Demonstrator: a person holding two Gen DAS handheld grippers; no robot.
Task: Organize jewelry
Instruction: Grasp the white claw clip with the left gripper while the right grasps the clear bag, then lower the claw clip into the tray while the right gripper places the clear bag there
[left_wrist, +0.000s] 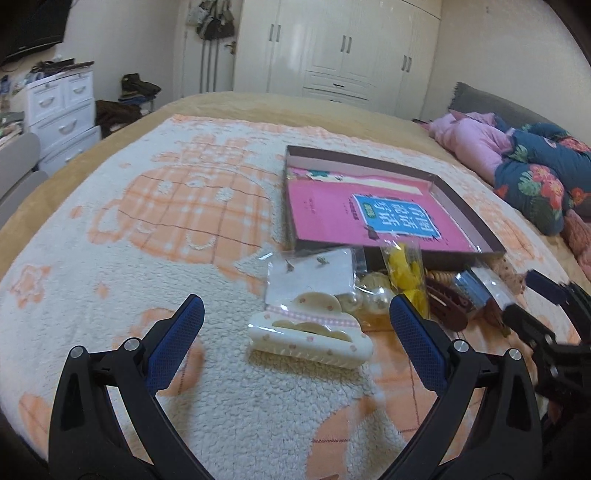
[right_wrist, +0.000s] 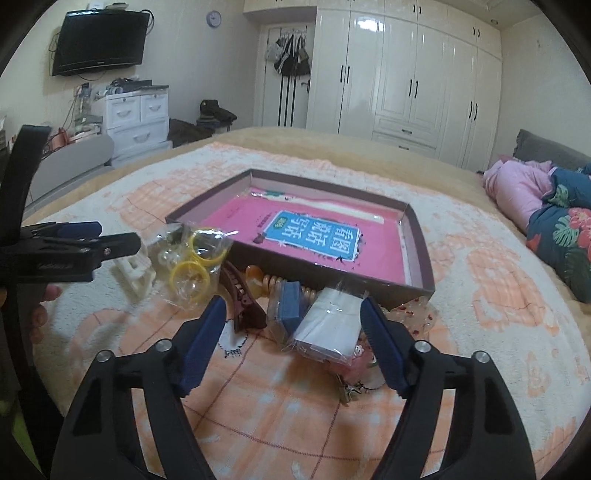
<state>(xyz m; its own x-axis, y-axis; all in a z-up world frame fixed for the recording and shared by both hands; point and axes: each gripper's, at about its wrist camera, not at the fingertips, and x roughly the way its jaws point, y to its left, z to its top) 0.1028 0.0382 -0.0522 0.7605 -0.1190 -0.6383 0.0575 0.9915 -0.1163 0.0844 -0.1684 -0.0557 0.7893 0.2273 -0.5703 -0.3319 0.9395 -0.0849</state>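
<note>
Here the pink book (right_wrist: 295, 236) in the box (right_wrist: 419, 236) shows Chinese characters; both grippers' fingers (left_wrist: 413, 332) (right_wrist: 380, 343) spread wide, empty.

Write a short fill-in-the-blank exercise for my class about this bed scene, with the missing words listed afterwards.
1. The shallow box holds a book whose cover is mostly ____.
2. The cream hair claw lies between the open fingers of the ____ tongs.
3. The rings in the clear bag are coloured ____.
4. The white packet lies between the fingers of the right tongs, which are ____.

Missing words: pink; left; yellow; open
</note>
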